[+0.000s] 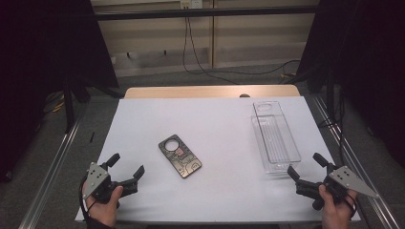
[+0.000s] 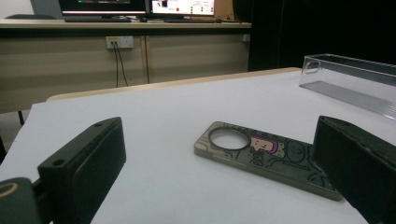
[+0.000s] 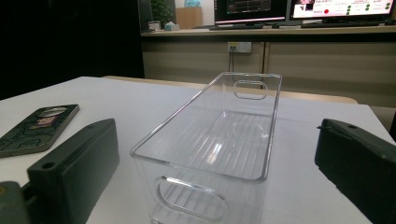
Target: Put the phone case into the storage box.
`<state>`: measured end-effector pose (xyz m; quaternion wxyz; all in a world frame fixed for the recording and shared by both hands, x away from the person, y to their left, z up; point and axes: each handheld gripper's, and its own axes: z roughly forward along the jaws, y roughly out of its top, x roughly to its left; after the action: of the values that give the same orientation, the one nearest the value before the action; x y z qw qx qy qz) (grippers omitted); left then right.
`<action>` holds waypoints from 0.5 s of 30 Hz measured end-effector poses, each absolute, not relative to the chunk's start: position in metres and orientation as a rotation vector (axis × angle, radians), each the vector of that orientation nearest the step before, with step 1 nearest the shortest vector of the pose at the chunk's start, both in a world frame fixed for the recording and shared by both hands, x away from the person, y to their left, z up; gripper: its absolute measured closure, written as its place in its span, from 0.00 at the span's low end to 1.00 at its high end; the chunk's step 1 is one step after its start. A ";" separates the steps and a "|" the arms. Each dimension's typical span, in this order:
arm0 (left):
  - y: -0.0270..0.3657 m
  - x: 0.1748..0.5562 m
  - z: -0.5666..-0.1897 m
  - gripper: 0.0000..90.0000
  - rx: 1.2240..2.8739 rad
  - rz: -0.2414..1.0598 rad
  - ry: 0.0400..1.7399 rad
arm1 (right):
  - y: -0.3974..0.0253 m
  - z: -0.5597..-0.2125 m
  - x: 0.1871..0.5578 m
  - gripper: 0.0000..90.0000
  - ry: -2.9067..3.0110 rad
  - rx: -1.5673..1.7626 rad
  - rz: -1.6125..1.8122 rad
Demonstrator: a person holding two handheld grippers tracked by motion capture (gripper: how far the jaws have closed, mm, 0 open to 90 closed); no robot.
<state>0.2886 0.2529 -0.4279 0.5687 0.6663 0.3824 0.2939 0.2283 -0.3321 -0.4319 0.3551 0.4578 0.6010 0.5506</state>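
The left gripper [image 1: 126, 164] rests low at the near edge of the white surface [image 1: 219, 124], its two black jaws spread wide with nothing between them. A hand [image 1: 102, 202] wraps the body behind the grey three-cornered plate. Just ahead of those jaws and a little to their right lies a phone case [image 1: 180, 155], flat on the surface, back side up, with a round ring cutout at its far end and cartoon line drawings across its dark face. In the left gripper view the phone case [image 2: 266, 158] sits between the lines of the two jaws but beyond their tips, untouched, its near corner passing behind the right jaw.

The right gripper [image 1: 305, 167] is likewise released, jaws held well apart and empty, gripped by the other hand [image 1: 336, 207] at the near right corner of the surface. Directly in front of it stands a clear plastic bin [image 1: 275, 138], long and narrow, upright, open at the top, with oval handle cutouts in both short ends. From the right gripper view the clear plastic bin [image 3: 219, 140] stands centred between the jaws, its near end close to them but apart, and the phone case [image 3: 37, 127] lies off to that gripper's left.
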 end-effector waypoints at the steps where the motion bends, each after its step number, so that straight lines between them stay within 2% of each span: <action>1: 0.253 0.288 -0.428 0.04 1.570 0.693 0.892 | -0.332 -0.432 0.228 0.00 1.553 1.184 1.423; 15: 0.242 0.287 -0.429 0.03 1.601 0.659 0.868 | -0.333 -0.434 0.228 0.00 1.565 1.190 1.428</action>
<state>0.2874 0.2422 -0.4287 0.5668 0.6812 0.3692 0.2802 0.2282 -0.3335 -0.4335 0.3483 0.4591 0.6037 0.5508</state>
